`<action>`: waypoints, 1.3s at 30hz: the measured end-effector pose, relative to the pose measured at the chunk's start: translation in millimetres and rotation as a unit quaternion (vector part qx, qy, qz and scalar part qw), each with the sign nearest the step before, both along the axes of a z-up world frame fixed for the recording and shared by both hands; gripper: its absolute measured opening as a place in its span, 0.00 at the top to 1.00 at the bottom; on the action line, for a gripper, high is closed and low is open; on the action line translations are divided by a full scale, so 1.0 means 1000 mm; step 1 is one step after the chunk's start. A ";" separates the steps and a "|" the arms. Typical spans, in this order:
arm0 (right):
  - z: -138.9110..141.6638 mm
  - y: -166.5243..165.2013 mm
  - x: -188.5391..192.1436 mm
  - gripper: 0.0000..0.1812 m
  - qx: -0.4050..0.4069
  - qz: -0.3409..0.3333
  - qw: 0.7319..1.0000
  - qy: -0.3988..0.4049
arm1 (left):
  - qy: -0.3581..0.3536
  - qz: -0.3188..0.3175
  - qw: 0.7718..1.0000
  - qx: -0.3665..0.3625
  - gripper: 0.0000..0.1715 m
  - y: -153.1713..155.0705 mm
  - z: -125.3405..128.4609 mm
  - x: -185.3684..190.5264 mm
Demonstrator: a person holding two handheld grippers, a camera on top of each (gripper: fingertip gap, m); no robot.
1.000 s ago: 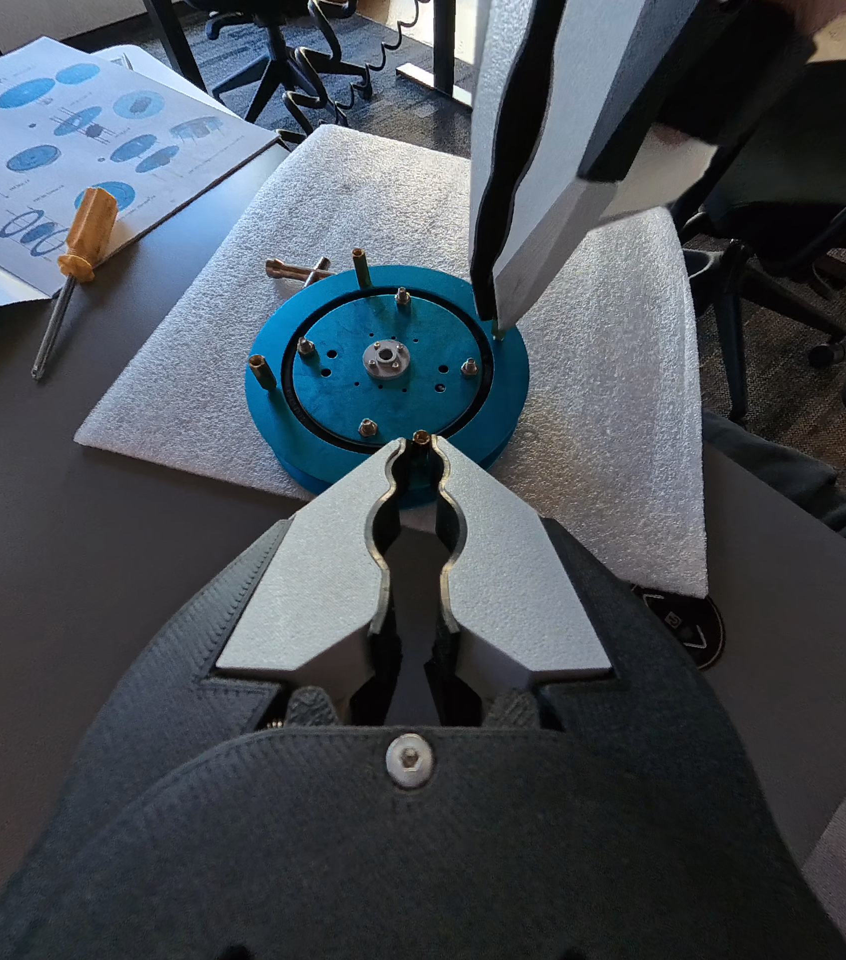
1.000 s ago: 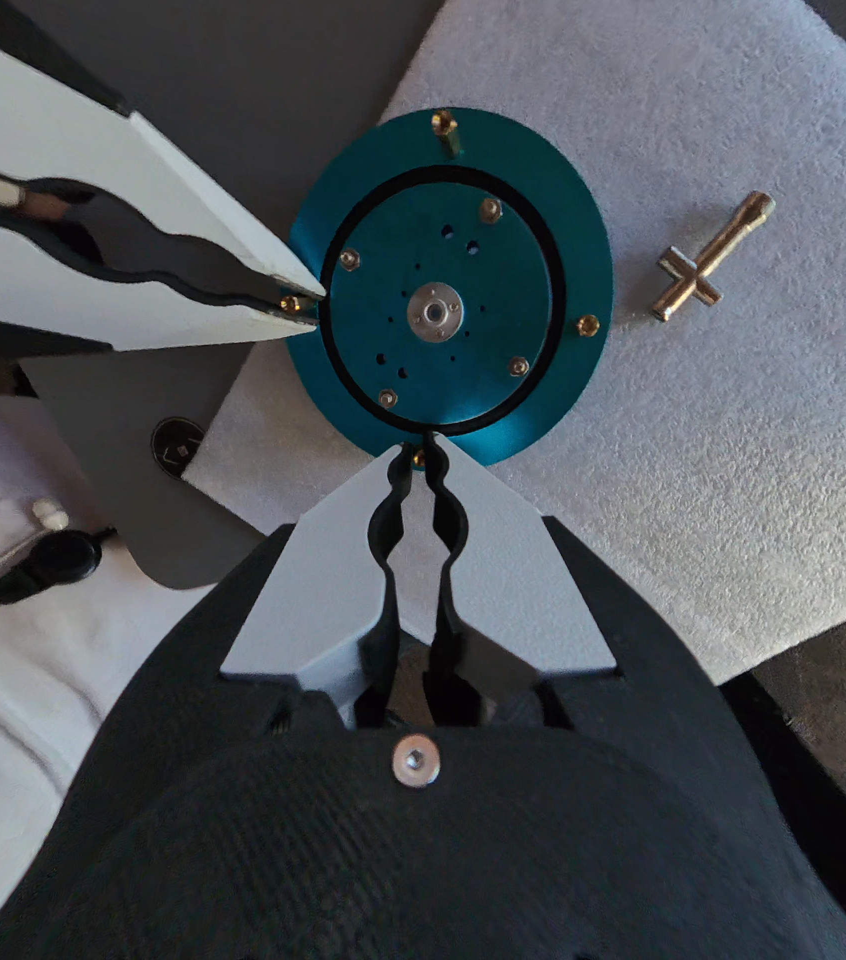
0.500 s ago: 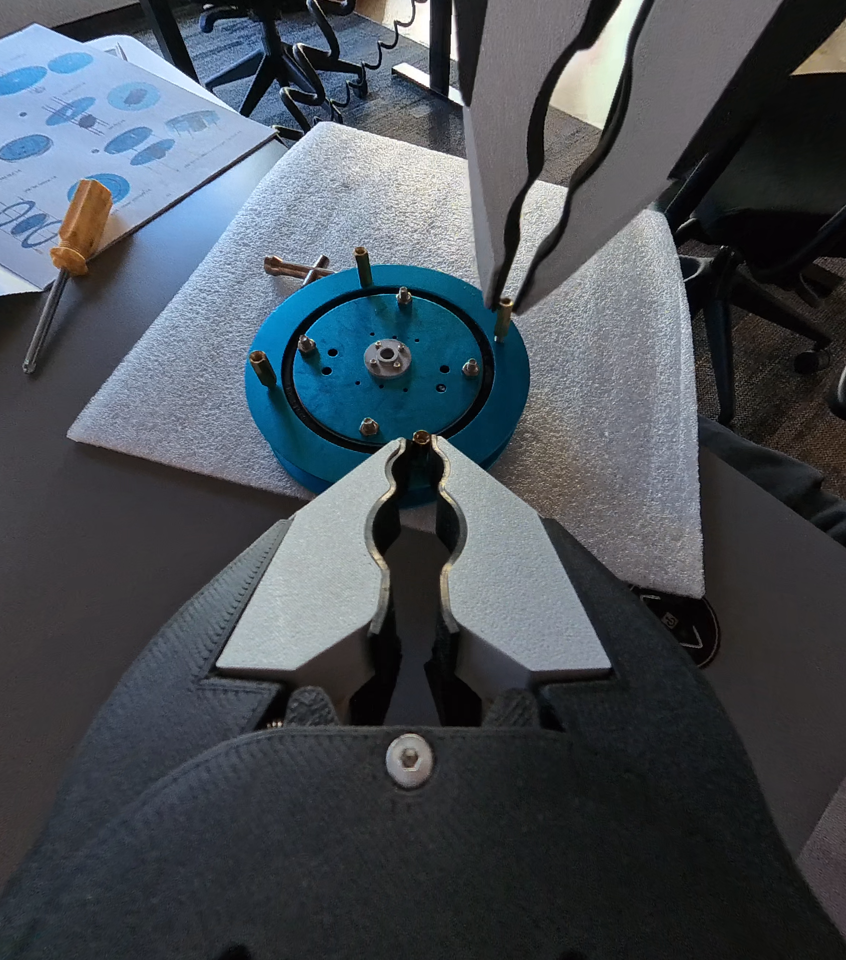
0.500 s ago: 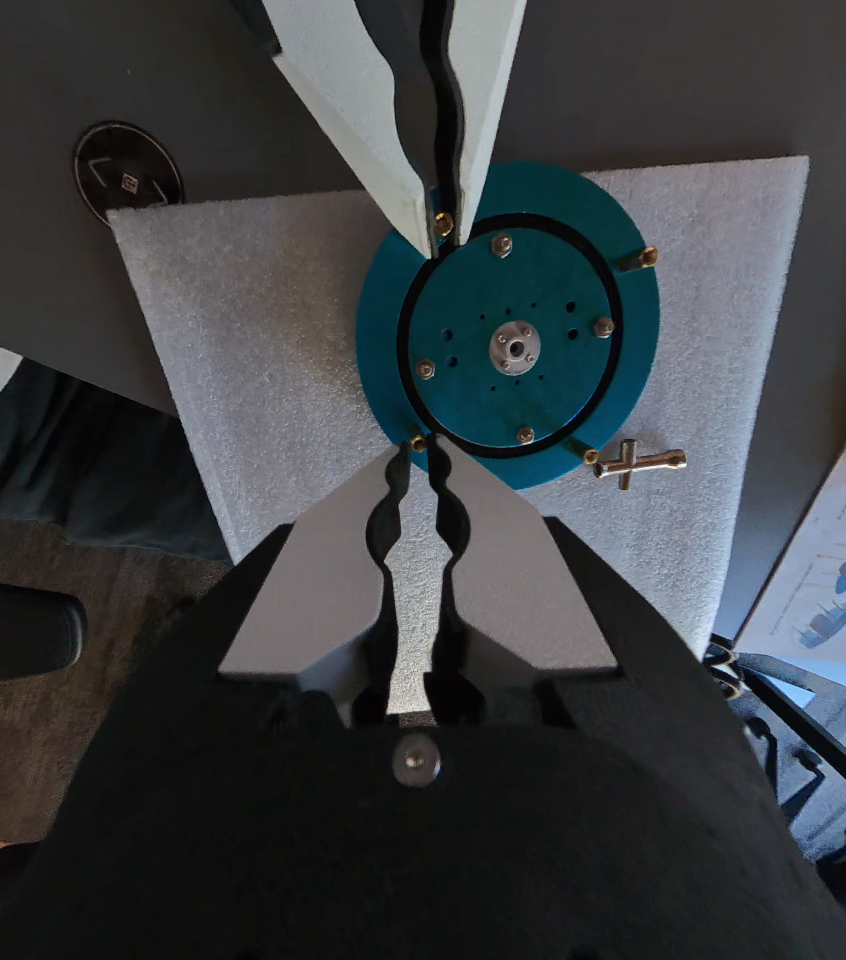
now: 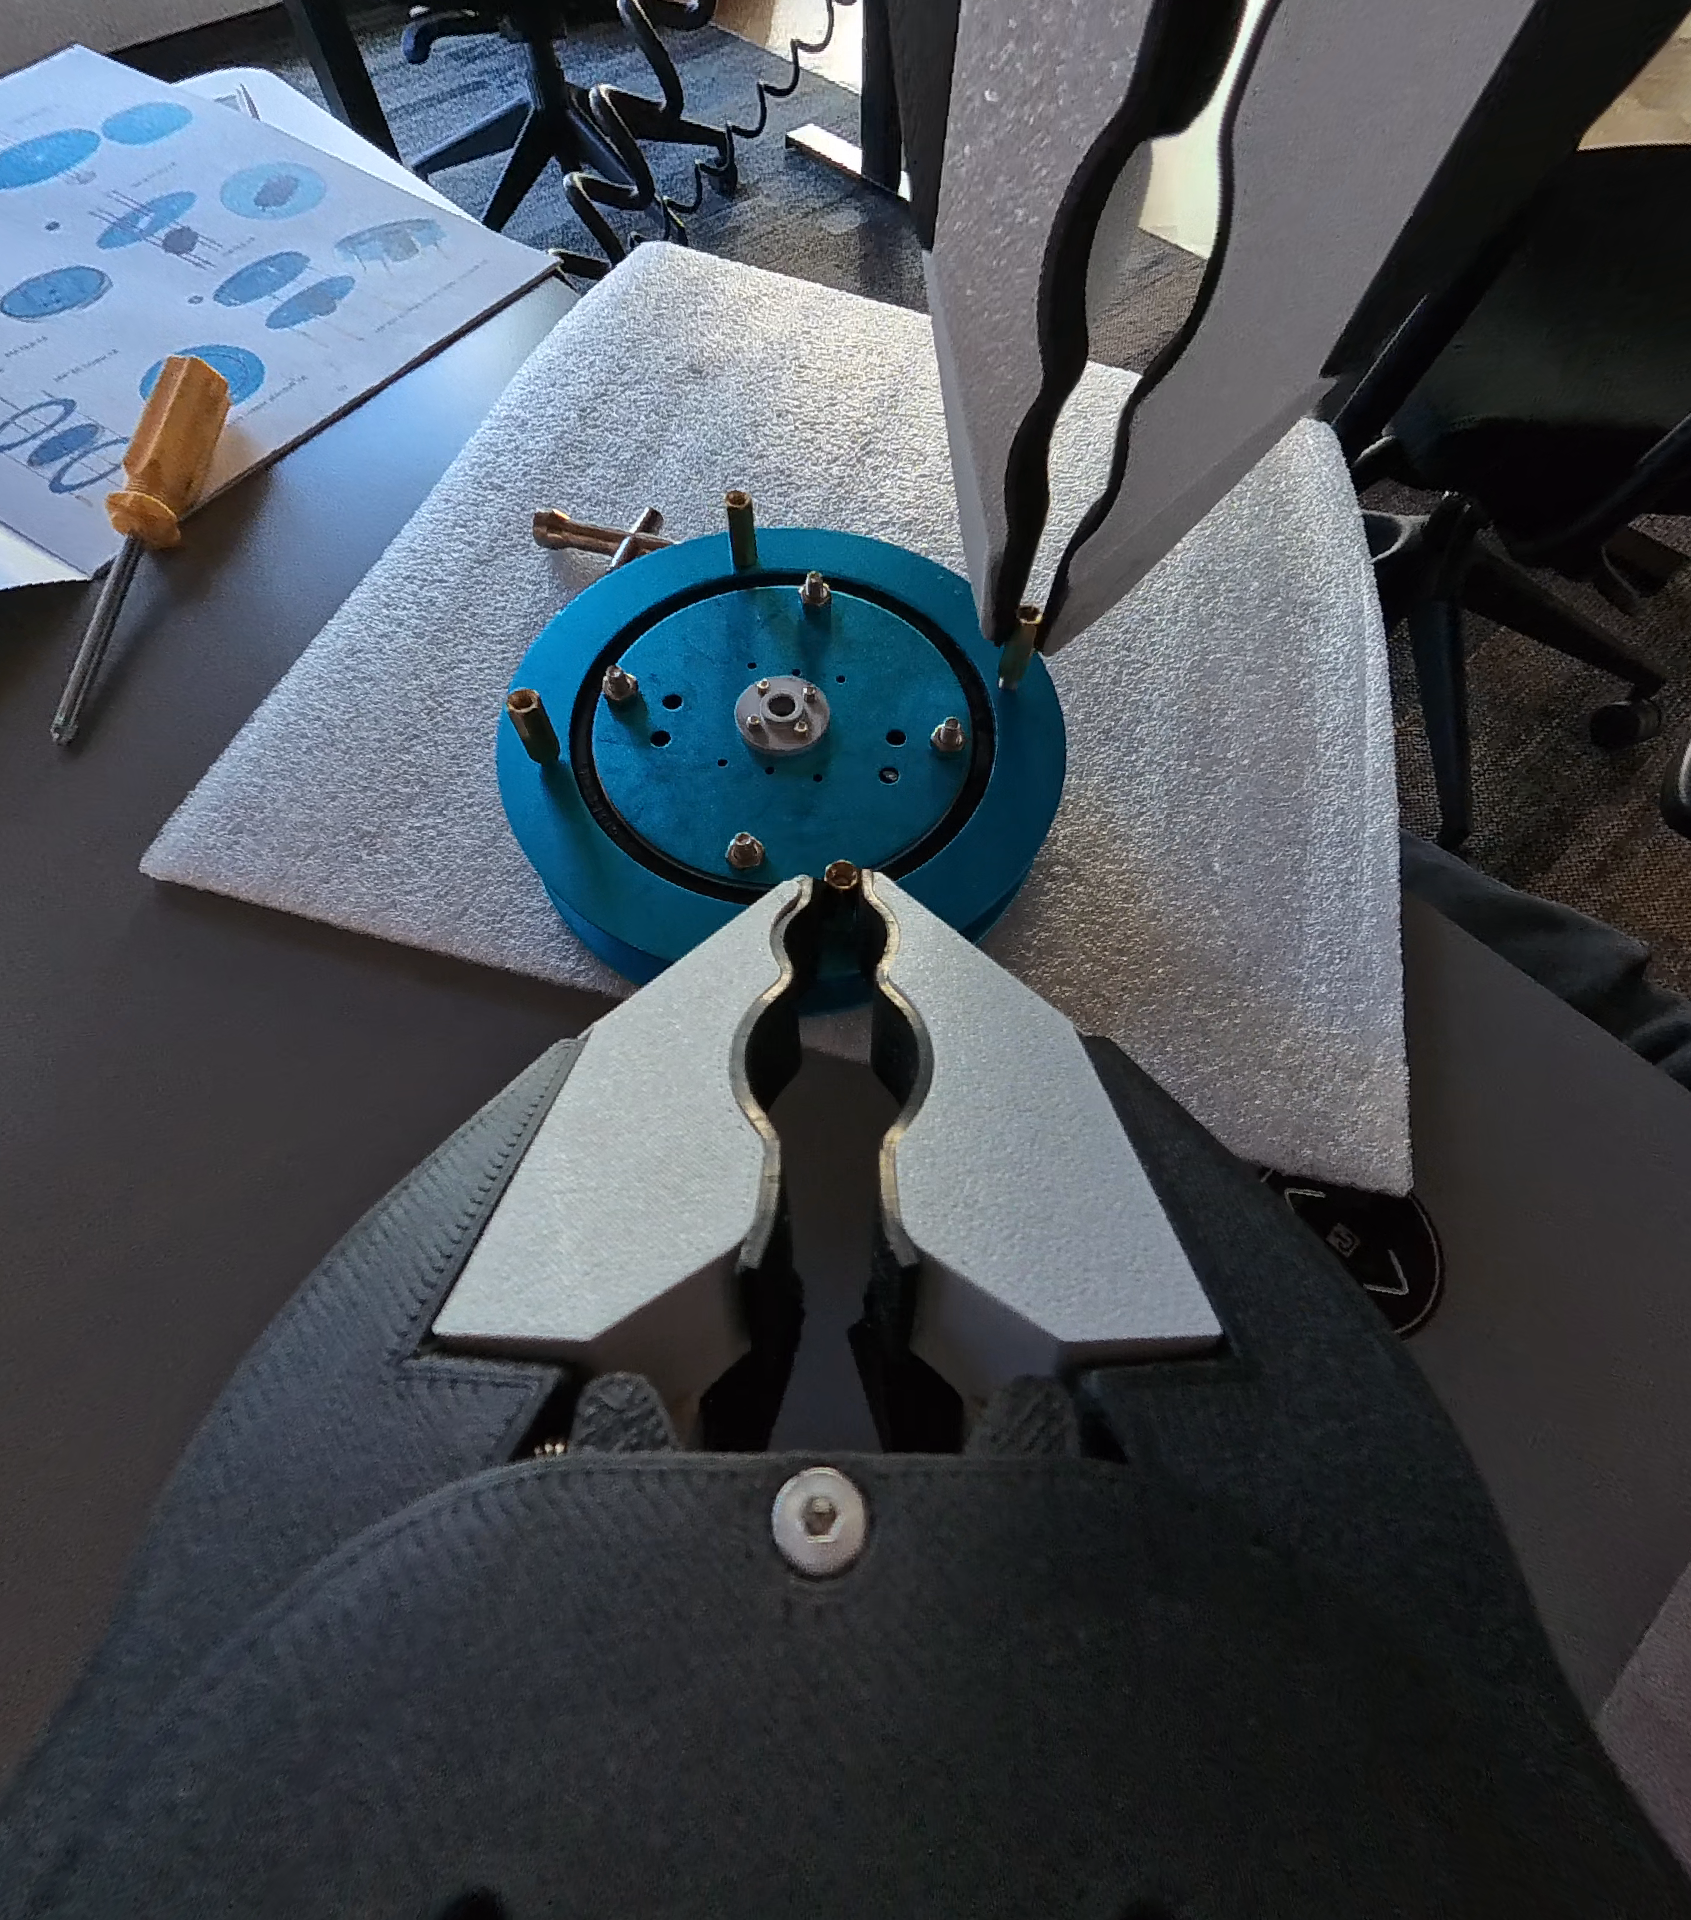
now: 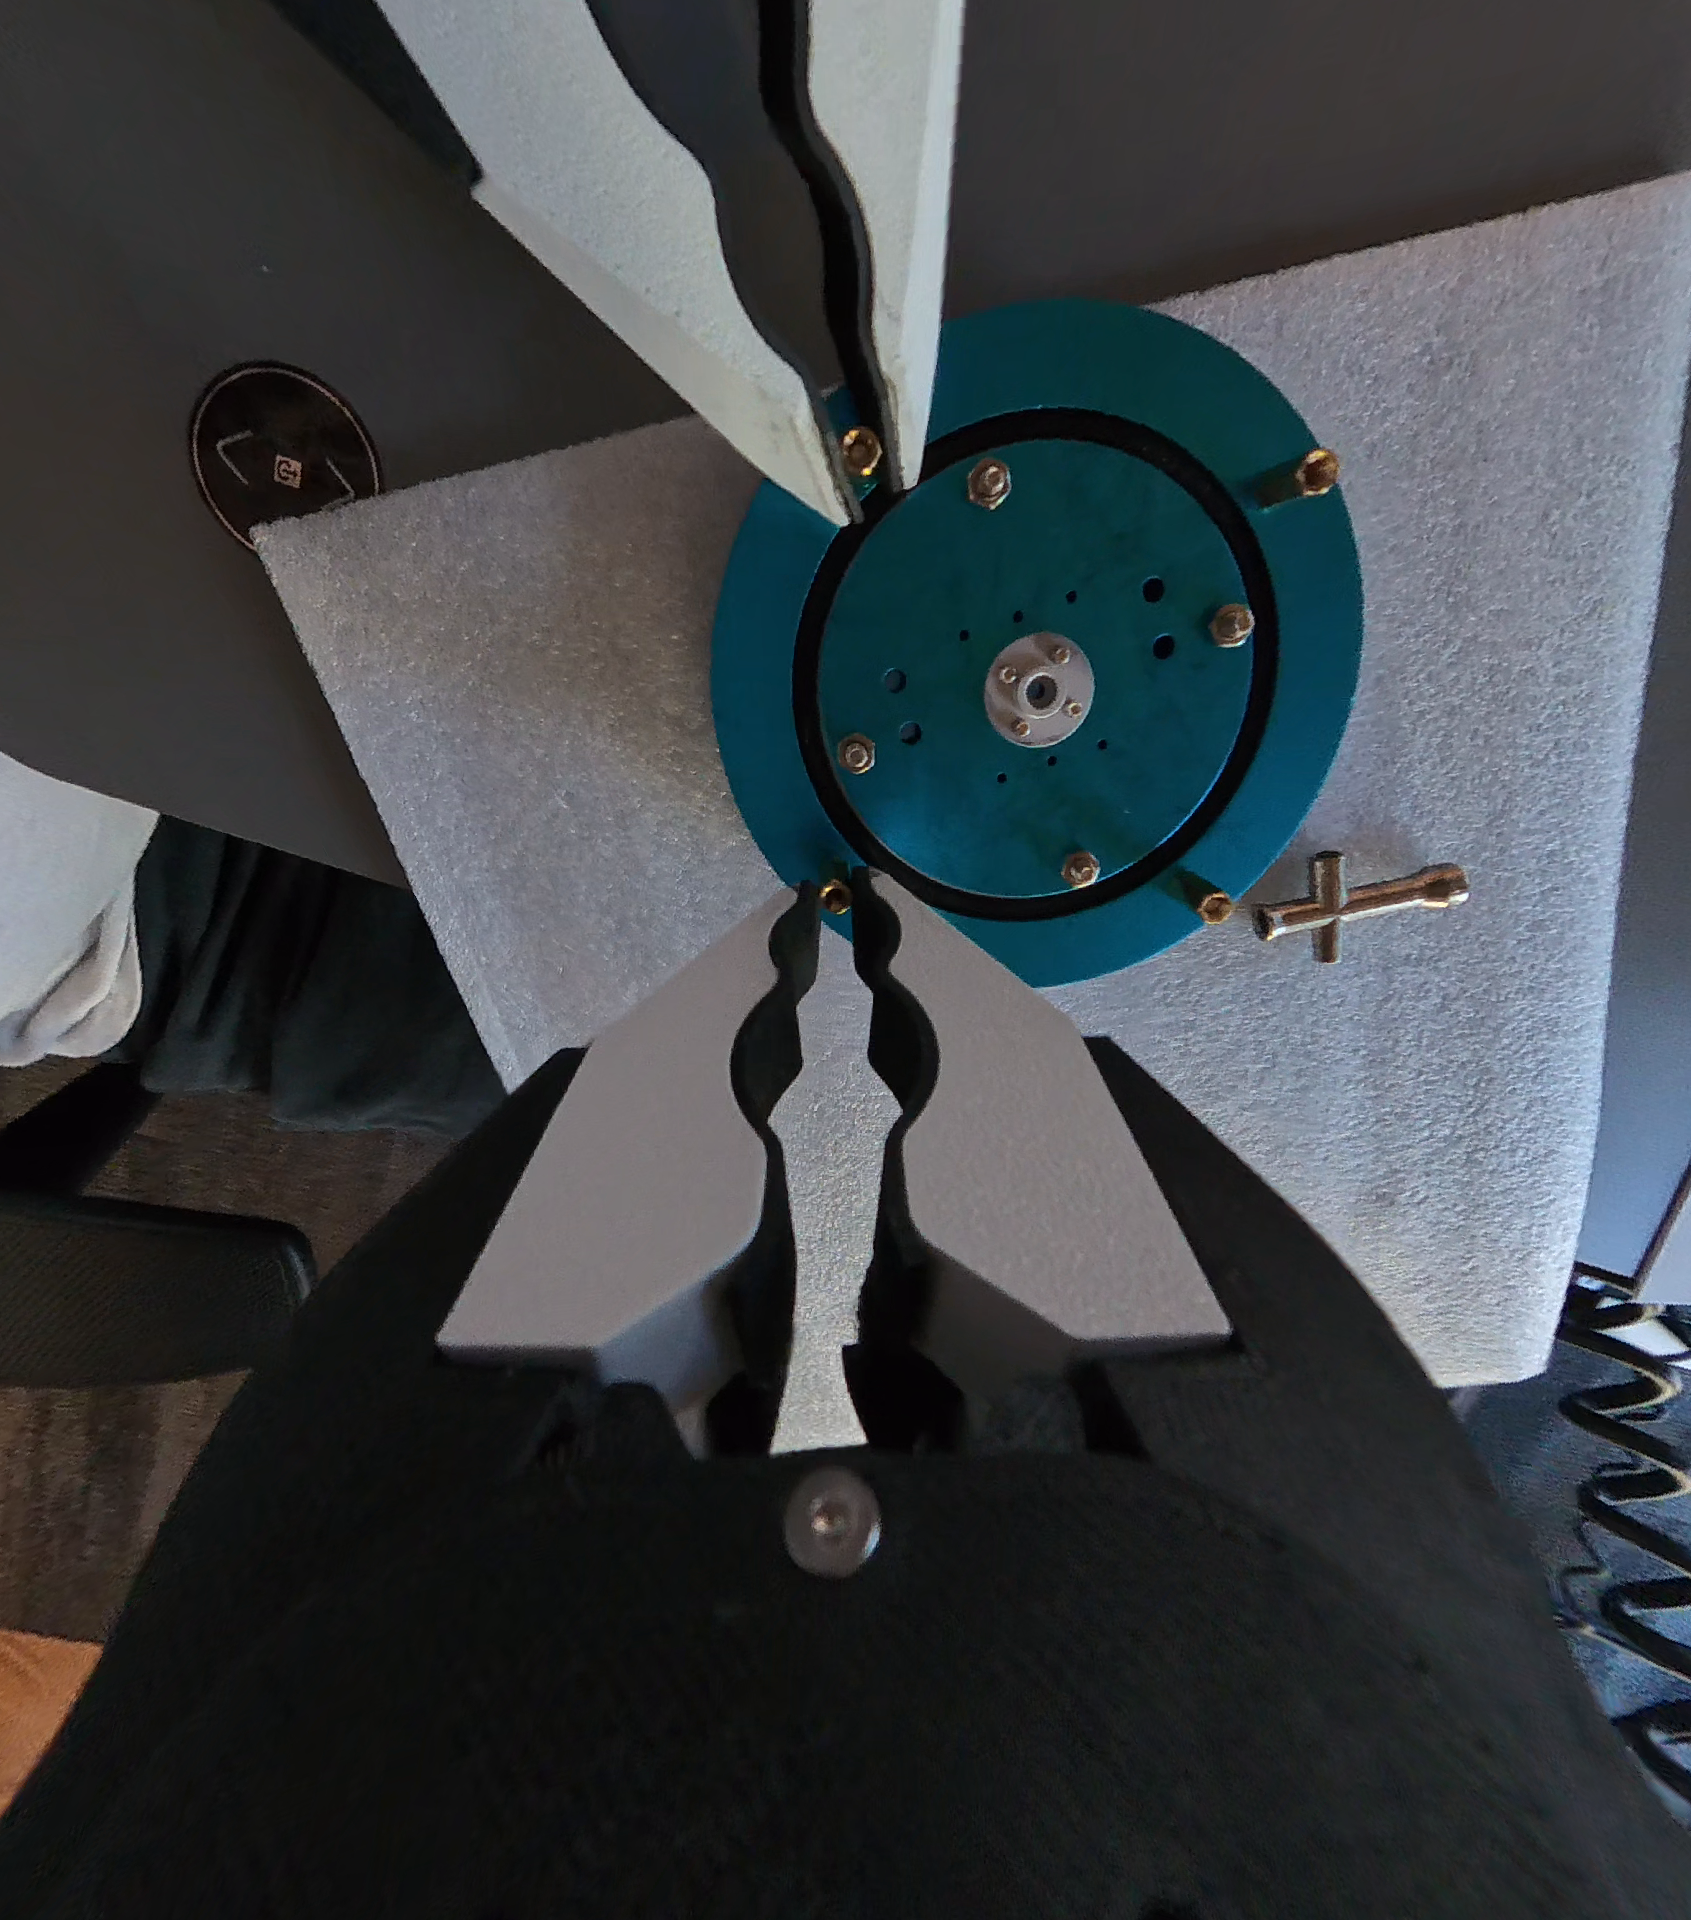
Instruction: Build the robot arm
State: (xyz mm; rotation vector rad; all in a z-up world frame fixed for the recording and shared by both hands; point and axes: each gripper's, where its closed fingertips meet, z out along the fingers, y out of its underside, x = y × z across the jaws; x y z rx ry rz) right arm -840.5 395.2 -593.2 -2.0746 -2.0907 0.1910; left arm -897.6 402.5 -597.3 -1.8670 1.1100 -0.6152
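Left wrist view first: the left gripper (image 5: 839, 883) sits low at the near rim of the round blue metal disc (image 5: 781, 748), its grey fingers pinched in on a small brass standoff post (image 5: 840, 878) that stands at the disc's edge. The tips look to press the post from both sides, with only the post's width between them.

Across the disc, the right gripper (image 5: 1026, 632) comes down from above, jaws narrow, tips either side of a second brass standoff (image 5: 1020, 646) on the rim. In the right wrist view that post (image 6: 835, 894) shows between the black pads with a sliver of gap on each side, so whether it is truly clamped I cannot tell.

The blue disc lies flat on a white foam sheet (image 5: 1184, 790), and the sheet lies on a dark grey tabletop (image 5: 197, 1039). A black ring (image 6: 1033, 665) circles the disc's inner plate, and a silver hub (image 6: 1036, 691) sits dead centre. Two more brass standoffs (image 5: 739, 528) stand on the disc's rim, away from both grippers.

Just beyond the disc on the foam lies a small brass-coloured cross wrench (image 5: 602, 535). Well off from the disc, on the bare table, a yellow-handled screwdriver (image 5: 168, 447) rests with its handle on a printed sheet of blue diagrams (image 5: 93, 260). A round black insert (image 6: 285, 455) is set in the tabletop beside the foam's corner.
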 end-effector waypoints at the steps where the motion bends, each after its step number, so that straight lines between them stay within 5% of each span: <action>1: 0.000 0.000 0.000 0.97 -0.004 -0.008 1.000 0.000 | 0.000 0.000 1.000 0.000 0.97 0.000 0.000 0.000; 7: -0.001 0.000 0.000 0.97 -0.007 -0.079 0.997 0.014 | 0.003 0.001 1.000 0.004 0.97 0.000 0.000 0.000; 14: -0.002 0.001 0.001 0.97 -0.018 -0.246 0.969 0.032 | 0.008 0.003 1.000 0.013 0.97 0.000 0.000 0.000; 27: -0.003 0.001 0.004 0.97 -0.060 -0.561 0.821 0.085 | 0.016 0.002 0.999 0.027 0.97 -0.001 0.000 0.001; 32: 0.013 0.011 0.001 0.96 -0.048 -0.482 0.863 0.141 | 0.011 0.000 1.000 0.018 0.97 -0.001 0.000 0.001; 35: 0.040 0.014 -0.015 0.86 0.003 -0.321 0.929 0.185 | 0.008 -0.003 1.000 0.013 0.97 -0.001 0.000 0.001; 39: 0.027 0.007 -0.002 0.83 0.099 -0.105 0.989 0.024 | 0.007 -0.005 1.000 0.012 0.97 -0.001 0.000 0.001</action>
